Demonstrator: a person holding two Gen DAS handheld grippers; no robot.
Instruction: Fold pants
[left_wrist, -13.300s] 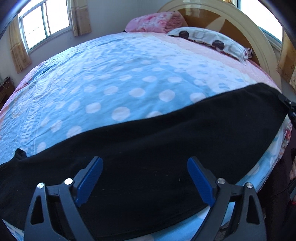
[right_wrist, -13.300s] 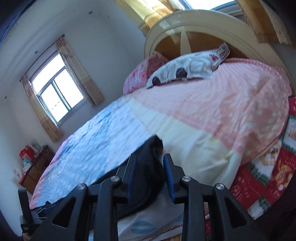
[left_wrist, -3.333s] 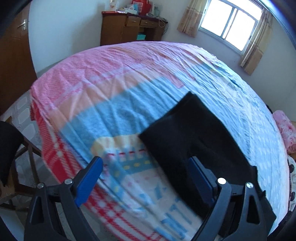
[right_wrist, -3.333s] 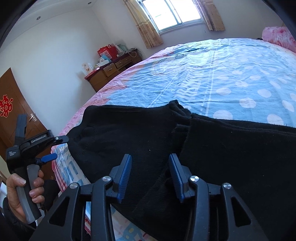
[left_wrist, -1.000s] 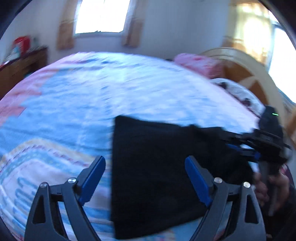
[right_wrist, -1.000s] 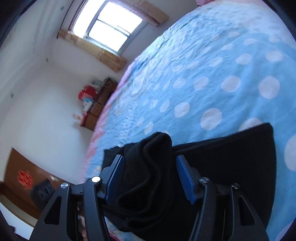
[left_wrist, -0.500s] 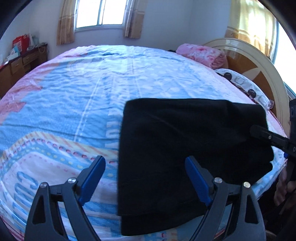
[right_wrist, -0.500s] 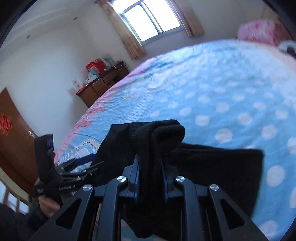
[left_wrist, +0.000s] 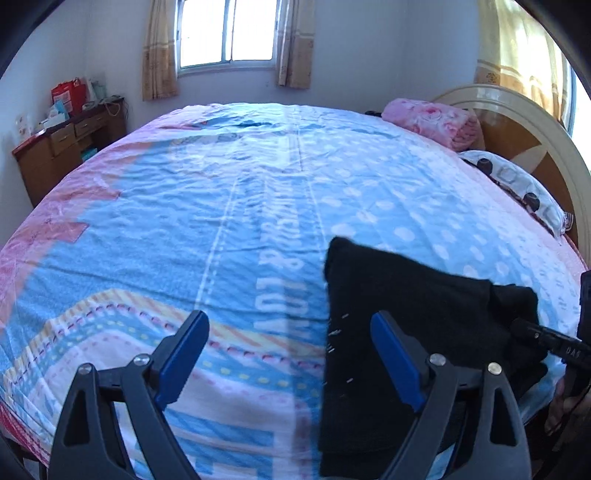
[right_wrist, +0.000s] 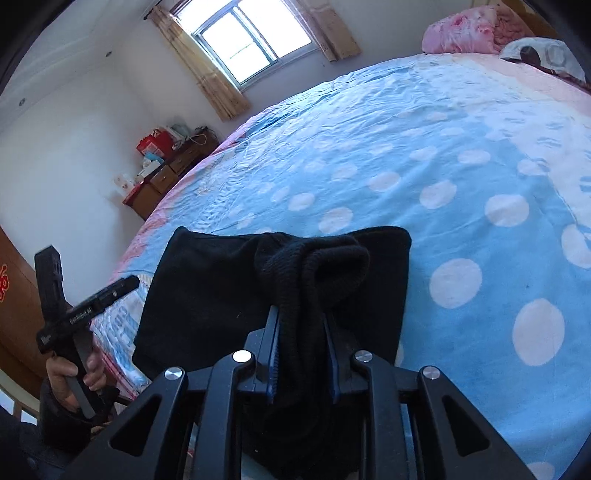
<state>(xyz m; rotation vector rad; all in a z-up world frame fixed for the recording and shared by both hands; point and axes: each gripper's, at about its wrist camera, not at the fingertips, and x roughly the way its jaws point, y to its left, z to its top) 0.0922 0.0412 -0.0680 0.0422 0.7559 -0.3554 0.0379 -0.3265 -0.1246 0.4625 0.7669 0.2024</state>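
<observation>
Black pants (right_wrist: 221, 288) bunched in the clamped right hand-held gripper (right_wrist: 301, 354); left hand-held gripper (left_wrist: 291, 354) gapes empty.

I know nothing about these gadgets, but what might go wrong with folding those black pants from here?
Two risks stand out. The right gripper pinches only a bunched wad of the pants, so pulling may drag or wrinkle the flat layers beneath. The left gripper is open and holds nothing, so nothing pins the fabric; the pants, lying near the edge of the bed, might slide toward it.
</observation>
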